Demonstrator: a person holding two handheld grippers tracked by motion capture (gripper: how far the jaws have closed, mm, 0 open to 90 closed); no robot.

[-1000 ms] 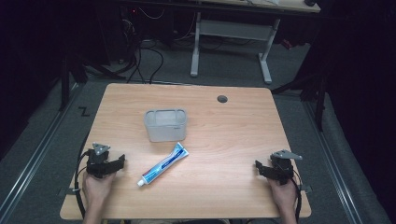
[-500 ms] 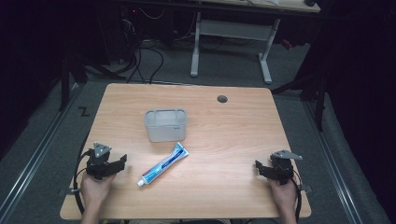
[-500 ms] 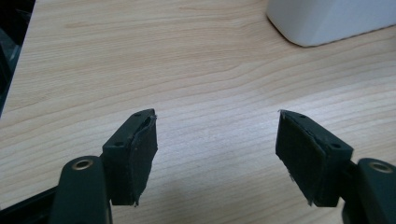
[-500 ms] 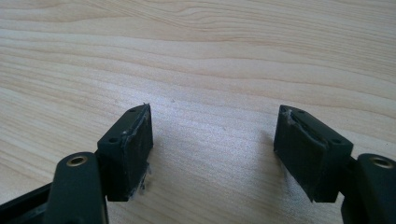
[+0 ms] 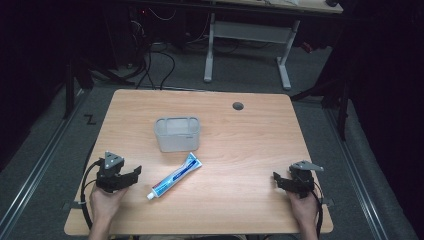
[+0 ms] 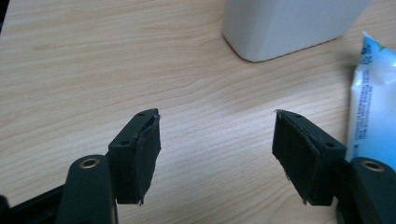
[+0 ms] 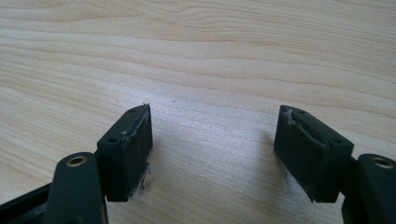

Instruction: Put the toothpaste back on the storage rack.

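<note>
1. Light-grained wood forms the rectangular table top (image 5: pixel 240 150), on which a round dark grommet hole (image 5: pixel 238 106) is seen near the far edge, right of centre.
2. A translucent grey plastic container (image 5: pixel 177 133) with rounded corners is stood upright left of the table's centre; its pale wall (image 6: pixel 289 25) is seen at the top of the left gripper view.
3. A blue-and-white toothpaste tube (image 5: pixel 174 176) is laid flat and diagonally just in front of the container, close to it but apart; its white cap end is pointed toward the near left and its flat crimped end toward the container. Part of the tube (image 6: pixel 371 116) is seen at the right edge of the left gripper view, just beside the right-hand jaw.
4. The black two-jaw left gripper (image 5: pixel 131 173) is held low over the near left of the table by the person's left hand (image 5: pixel 104 202). Its jaws are spread wide, with bare wood between them, and are aimed toward the tube and container (image 6: pixel 217 140).
5. The black two-jaw right gripper (image 5: pixel 278 178) is held near the table's right front corner by the person's right hand (image 5: pixel 304 205), well apart from tube and container. Its jaws are likewise spread, with bare wood grain between them (image 7: pixel 212 140).
6. Beyond the table, grey carpet, dark cables (image 5: pixel 155 70) and the white legs of a second desk (image 5: pixel 247 50) are seen.
7. Between each gripper and the tube, open table top is all that lies.
</note>
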